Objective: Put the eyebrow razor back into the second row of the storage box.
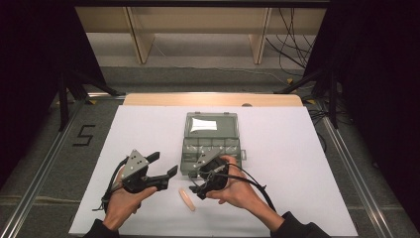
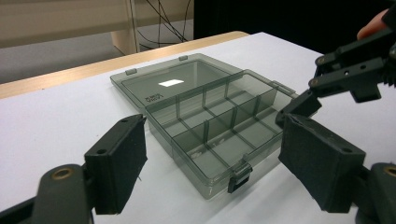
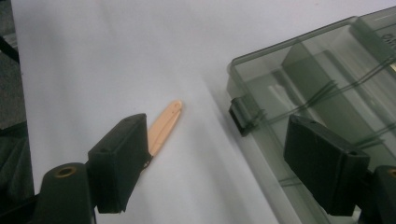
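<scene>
The compartment box [image 2: 205, 126] looks like smoky, see-through plastic with a glossy sheen, its latch [image 2: 239, 177] a darker plastic. The pale peach stick [image 3: 164, 125] appears smooth and matt. The white table cover [image 1: 297, 148] is matt, over a light wooden tabletop edge [image 1: 213, 99].

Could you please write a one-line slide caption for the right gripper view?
Open right gripper poised above a pale peach stick lying on the white table beside an open compartment box.
</scene>
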A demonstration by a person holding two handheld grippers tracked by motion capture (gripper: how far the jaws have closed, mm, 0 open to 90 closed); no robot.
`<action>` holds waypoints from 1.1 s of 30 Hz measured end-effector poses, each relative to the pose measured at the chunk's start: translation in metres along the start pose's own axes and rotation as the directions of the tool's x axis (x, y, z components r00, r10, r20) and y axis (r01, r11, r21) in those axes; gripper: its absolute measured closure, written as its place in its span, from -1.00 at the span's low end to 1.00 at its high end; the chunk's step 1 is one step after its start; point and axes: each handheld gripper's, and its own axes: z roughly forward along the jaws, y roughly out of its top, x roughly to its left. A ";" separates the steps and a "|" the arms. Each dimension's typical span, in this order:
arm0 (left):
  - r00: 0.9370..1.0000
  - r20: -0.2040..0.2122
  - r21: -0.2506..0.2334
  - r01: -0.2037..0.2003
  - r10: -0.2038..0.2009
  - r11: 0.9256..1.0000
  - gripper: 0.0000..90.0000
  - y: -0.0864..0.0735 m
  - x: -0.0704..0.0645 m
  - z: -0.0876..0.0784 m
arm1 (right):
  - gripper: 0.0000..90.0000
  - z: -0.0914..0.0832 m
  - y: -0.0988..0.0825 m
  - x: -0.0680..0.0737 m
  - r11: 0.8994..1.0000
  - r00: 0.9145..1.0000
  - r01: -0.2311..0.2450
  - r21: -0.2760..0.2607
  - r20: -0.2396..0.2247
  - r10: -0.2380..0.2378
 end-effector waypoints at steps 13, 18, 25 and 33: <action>1.000 -0.018 -0.010 0.004 -0.004 1.000 -0.51 -0.002 0.006 -0.002 | -0.42 0.026 -0.001 0.014 0.996 0.998 0.053 0.068 -0.046 -0.050; 1.000 -0.023 -0.009 0.003 -0.003 1.000 -0.50 -0.003 0.007 -0.002 | -0.37 0.035 -0.001 0.019 0.993 0.996 0.067 0.100 -0.065 -0.061; 1.000 -0.026 -0.008 0.004 -0.004 1.000 -0.50 -0.003 0.008 -0.001 | -0.31 0.048 0.001 0.027 0.986 0.993 0.093 0.139 -0.088 -0.081; 0.999 -0.033 -0.006 0.011 -0.011 1.000 -0.50 -0.004 0.010 -0.001 | -0.27 0.059 -0.001 0.029 0.977 0.992 0.100 0.188 -0.092 -0.084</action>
